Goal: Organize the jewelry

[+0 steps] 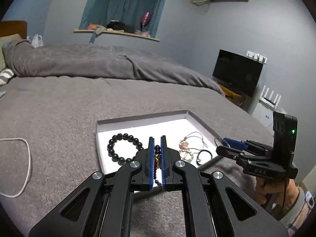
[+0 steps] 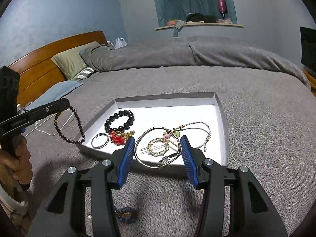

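Note:
My left gripper (image 1: 157, 138) is shut on a dark red bead bracelet (image 1: 157, 148) with gold beads. In the right wrist view this strand (image 2: 79, 125) hangs from the left gripper (image 2: 66, 103) over the left corner of the shallow white tray (image 2: 167, 98). My right gripper (image 2: 157, 138) holds a thin silver bangle (image 2: 160, 166) across its width between the blue pads (image 2: 128, 154), above the tray's near edge. In the tray lie a black bead bracelet (image 2: 119, 120), a red bead piece (image 2: 116, 137), small silver rings (image 2: 100, 140), a round hair clip (image 2: 158, 149) and a cord bracelet (image 2: 197, 126).
The tray sits on a grey bed cover (image 1: 59, 108). A blue bead bracelet (image 2: 126, 215) lies on the cover below my right gripper. A white cable (image 1: 25, 167) loops at the left. A folded duvet (image 2: 197, 53), pillows (image 2: 69, 63) and a headboard (image 2: 39, 67) lie beyond.

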### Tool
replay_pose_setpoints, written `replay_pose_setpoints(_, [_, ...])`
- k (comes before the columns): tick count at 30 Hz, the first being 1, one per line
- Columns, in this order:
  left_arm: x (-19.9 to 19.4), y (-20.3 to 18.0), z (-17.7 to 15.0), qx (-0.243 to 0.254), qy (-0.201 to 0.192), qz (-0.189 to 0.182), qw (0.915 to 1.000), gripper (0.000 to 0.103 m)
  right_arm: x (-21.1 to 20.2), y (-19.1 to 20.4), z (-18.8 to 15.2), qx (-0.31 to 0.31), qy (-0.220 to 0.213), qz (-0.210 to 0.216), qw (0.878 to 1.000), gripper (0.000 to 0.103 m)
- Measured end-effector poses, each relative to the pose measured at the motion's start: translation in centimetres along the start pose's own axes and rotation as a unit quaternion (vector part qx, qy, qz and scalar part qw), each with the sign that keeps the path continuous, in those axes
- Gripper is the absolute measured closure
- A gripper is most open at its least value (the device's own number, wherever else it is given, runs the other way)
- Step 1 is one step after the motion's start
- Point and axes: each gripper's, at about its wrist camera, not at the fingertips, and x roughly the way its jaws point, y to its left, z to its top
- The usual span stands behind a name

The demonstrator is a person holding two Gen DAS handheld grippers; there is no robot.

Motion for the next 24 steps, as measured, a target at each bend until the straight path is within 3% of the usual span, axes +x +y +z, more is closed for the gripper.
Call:
replay_pose_setpoints(14, [4.0, 0.8, -1.6, 0.012, 0.031, 0.033, 0.9989, 0.097, 4.3, -0.3, 0.1, 0.009, 0.033, -0.014, 0.999, 0.056])
replay_pose_setpoints(24, [5.0, 0.9, -2.6, 0.017, 0.053, 0.042, 0.9976, 0.096, 5.0, -0.5, -0.2, 0.009, 0.047, -0.028, 0.998, 0.055])
